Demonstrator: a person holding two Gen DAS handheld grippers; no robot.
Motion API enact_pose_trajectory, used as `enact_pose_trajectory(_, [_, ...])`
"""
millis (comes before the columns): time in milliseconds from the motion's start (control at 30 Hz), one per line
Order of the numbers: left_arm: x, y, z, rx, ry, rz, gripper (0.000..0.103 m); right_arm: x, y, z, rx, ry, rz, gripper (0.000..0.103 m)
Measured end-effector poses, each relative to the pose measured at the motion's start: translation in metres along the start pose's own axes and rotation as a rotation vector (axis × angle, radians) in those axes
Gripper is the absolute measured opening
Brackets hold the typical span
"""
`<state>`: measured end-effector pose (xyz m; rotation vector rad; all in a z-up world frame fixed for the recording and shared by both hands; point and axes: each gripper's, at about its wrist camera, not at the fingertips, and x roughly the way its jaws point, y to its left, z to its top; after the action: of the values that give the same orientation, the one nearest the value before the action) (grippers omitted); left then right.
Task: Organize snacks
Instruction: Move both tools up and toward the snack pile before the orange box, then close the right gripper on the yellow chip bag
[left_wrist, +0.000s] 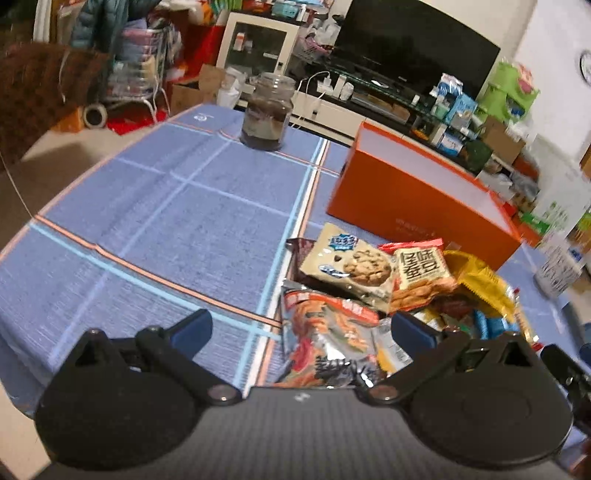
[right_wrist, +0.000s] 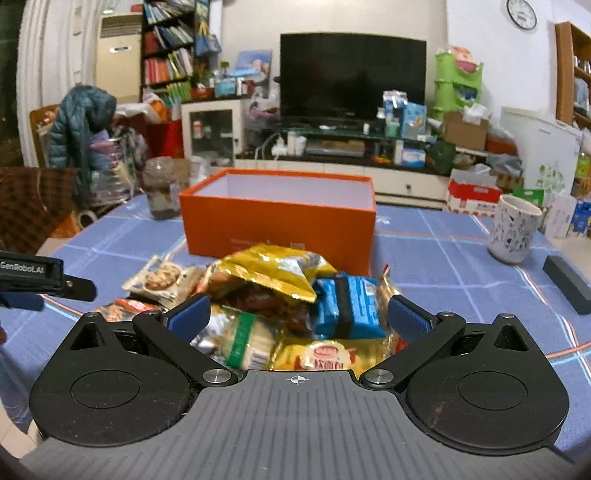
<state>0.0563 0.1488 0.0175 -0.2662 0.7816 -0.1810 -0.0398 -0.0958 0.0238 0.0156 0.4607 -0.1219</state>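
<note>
Cluttered living room; blue checked tablecloth (right_wrist: 443, 266). Orange box (right_wrist: 279, 221) stands open, visible interior bare. Snack pile (right_wrist: 280, 302) lies just in front of the box, all packets apparently unsorted: task looks barely begun. Right gripper (right_wrist: 297, 317) spread wide over the pile, holding nothing. Left gripper (left_wrist: 301, 330) likewise wide, empty, at the pile's left edge.

Cluttered living room: dark TV (right_wrist: 352, 75), bookshelf (right_wrist: 168, 44), wall clock (right_wrist: 521, 13).

"GenRobot.AI" on left tool (right_wrist: 22, 275)
</note>
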Motion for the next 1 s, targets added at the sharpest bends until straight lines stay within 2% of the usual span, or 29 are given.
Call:
enact_pose_trajectory(233, [-0.011,-0.020,-0.002,0.112,-0.116,0.066,0.102,-0.001,0.002,0.000,-0.021,-0.015,0.018,0.096])
enact_pose_trajectory(567, [-0.025,-0.035,-0.008,0.250,-0.254,0.106,0.102,-0.005,0.002,-0.001,-0.013,-0.035,0.032,0.096])
enact_pose_trajectory(700, [-0.033,-0.040,-0.011,0.294,-0.323,0.101,0.102,-0.008,0.004,-0.001,-0.022,-0.050,0.056,0.096])
enact_pose_trajectory(867, [-0.033,-0.046,-0.014,0.331,-0.350,0.103,0.102,-0.008,0.003,-0.001,-0.015,-0.060,0.063,0.096])
enact_pose_trajectory(1000, [-0.038,-0.051,-0.017,0.364,-0.412,0.106,0.102,-0.008,0.003,-0.001,-0.011,-0.061,0.062,0.096])
